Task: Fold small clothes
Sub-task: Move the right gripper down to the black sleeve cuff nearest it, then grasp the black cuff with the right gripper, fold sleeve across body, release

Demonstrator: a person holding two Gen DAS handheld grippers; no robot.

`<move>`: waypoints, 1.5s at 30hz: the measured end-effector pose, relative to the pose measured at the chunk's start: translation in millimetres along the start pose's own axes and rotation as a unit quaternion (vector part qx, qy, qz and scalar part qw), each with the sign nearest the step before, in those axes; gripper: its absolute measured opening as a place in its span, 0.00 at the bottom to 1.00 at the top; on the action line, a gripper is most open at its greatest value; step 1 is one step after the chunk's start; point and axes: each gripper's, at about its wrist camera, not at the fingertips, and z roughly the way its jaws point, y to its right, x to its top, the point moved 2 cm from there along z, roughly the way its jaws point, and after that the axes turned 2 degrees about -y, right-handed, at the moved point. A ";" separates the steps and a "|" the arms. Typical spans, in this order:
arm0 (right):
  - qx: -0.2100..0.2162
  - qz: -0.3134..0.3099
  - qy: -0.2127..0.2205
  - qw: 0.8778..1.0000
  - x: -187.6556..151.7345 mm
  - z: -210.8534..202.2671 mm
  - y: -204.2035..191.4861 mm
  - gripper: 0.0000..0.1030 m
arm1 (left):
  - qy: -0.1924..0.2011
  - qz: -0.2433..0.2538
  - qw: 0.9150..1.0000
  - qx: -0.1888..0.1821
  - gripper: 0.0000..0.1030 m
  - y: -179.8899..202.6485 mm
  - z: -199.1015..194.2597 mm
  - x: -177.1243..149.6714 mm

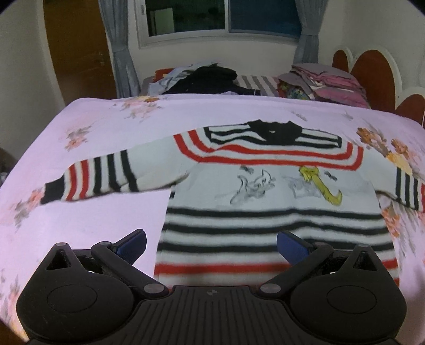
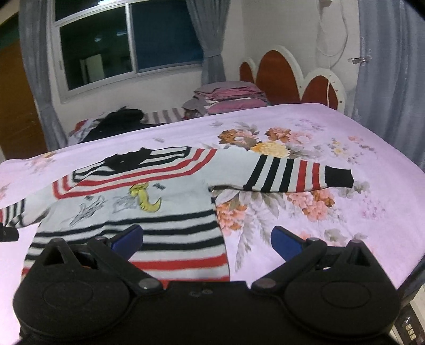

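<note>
Left wrist view: a bed [image 1: 106, 159] under a pink floral sheet fills most of the picture, and a small striped sweater [image 1: 265, 191] lies flat on it, front up, neck away from the camera and both sleeves spread out sideways. Its hem is nearest the camera. The left tongs [image 1: 211, 245] are released, blue pads wide apart, and hover over the sweater's lower left corner: one pad sits over bare sheet just outside the side edge, the other over the striped hem. Whether either pad touches the cloth I cannot tell. In the right wrist view the same sweater [image 2: 148, 191] lies to the left of centre, its right sleeve stretched across the flower print. The right tongs [image 2: 207, 240] are likewise spread open over the lower right corner, one pad above the hem stripes and one above the sheet beside it. Beyond the bed's far edge are a heap of dark clothes [image 1: 209, 79] and a stack of folded pink and grey laundry [image 1: 324, 82], below a window [image 1: 220, 18] with grey curtains.
</note>
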 end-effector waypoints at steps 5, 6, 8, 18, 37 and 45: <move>-0.019 0.012 0.005 1.000 16.6 21.8 1.5 0.99 | 0.000 -0.007 1.000 -0.018 1.00 1.1 32.0 23.2; -0.024 0.012 0.005 1.000 19.0 26.5 3.4 0.99 | -0.001 -0.009 1.000 -0.020 1.00 2.8 38.2 26.4; -0.032 0.012 0.000 0.999 24.0 37.3 9.2 0.97 | -0.005 -0.008 1.000 -0.026 1.00 7.7 50.2 31.5; -0.052 0.048 -0.036 0.997 42.8 117.6 89.8 0.81 | -0.013 -0.006 1.000 -0.024 1.00 63.1 98.9 48.4; -0.075 0.200 -0.100 0.972 59.7 238.8 247.2 0.61 | -0.049 0.005 0.999 0.015 1.00 139.3 154.2 72.4; -0.095 0.218 -0.077 0.968 65.0 251.0 261.1 0.25 | -0.058 0.001 0.998 -0.007 1.00 136.7 165.5 80.7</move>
